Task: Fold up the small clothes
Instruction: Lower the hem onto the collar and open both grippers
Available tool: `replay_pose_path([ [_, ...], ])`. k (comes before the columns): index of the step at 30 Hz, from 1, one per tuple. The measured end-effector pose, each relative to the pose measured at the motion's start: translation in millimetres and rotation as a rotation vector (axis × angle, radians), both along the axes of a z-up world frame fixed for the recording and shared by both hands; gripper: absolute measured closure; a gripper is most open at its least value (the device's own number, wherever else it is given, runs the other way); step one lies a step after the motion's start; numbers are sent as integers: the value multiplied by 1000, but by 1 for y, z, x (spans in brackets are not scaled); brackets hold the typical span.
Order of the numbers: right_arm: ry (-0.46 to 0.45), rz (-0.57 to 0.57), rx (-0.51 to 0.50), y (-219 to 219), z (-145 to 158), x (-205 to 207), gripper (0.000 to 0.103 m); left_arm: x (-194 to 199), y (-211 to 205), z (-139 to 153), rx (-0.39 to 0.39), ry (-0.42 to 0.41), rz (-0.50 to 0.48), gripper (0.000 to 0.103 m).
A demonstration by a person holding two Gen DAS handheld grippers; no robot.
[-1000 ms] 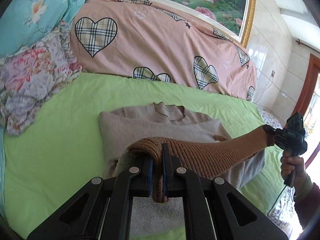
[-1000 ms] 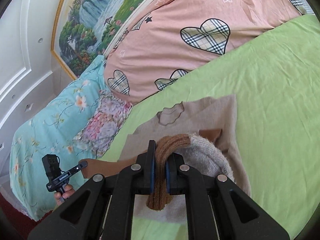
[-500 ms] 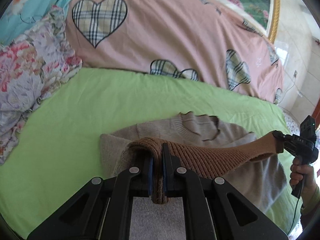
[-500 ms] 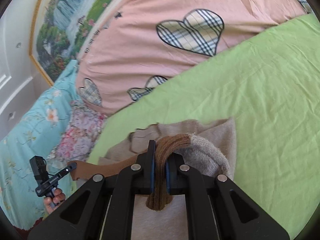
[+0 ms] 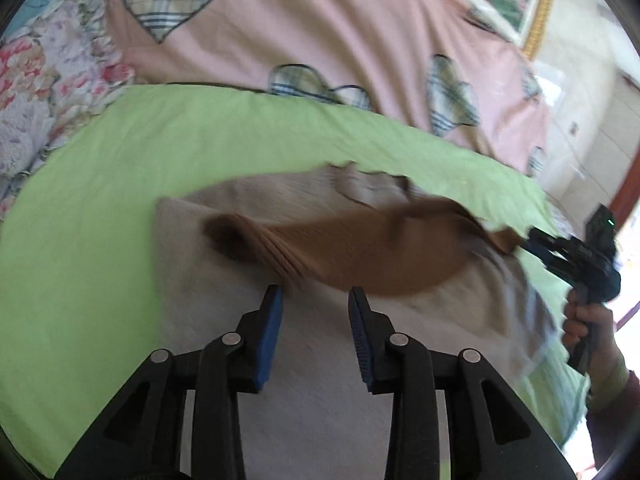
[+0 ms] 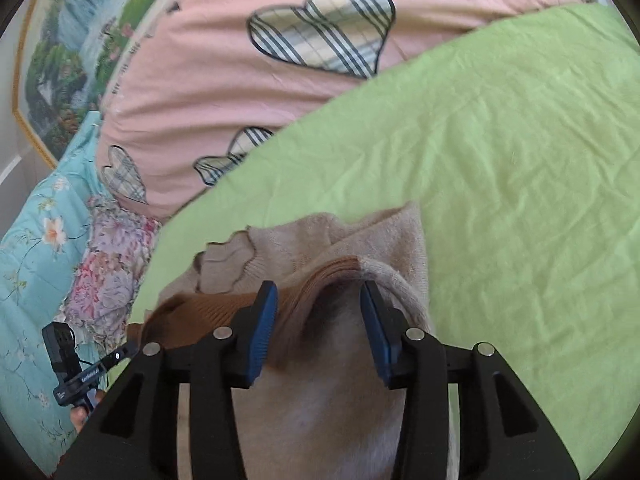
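Sweater (image 5: 224, 320), beige knit, lies flat on green sheet (image 5: 80, 240), collar toward pink heart-print quilt (image 5: 320, 32). Brown ribbed hem (image 5: 360, 252) is folded up across its body. Left gripper (image 5: 316, 300): jaws opening, nothing between pads, hem just ahead. Right gripper (image 6: 320, 300): jaws opening, hem fold loose between pads, unpinched.

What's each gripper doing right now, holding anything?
Left gripper: opening, hem released, nothing between its pads.
Right gripper: opening, hem lies loose between its pads, not gripped.
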State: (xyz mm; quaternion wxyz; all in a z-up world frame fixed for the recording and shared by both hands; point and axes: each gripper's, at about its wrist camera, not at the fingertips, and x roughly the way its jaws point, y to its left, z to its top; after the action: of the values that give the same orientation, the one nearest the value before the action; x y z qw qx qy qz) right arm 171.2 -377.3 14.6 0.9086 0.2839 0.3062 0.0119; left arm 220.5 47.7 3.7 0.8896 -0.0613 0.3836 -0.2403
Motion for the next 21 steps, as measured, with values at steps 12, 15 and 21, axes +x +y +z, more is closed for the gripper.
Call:
replay_pose_path([
  [12, 278, 604, -195, 145, -37, 53, 62, 11, -101, -23, 220, 82, -239, 64],
  [15, 286, 485, -164, 114, -47, 84, 81, 45, -84, -32, 228, 84, -191, 73],
  [21, 255, 287, -194, 74, -50, 132, 103, 123, -37, -26, 317, 58, 87, 81],
])
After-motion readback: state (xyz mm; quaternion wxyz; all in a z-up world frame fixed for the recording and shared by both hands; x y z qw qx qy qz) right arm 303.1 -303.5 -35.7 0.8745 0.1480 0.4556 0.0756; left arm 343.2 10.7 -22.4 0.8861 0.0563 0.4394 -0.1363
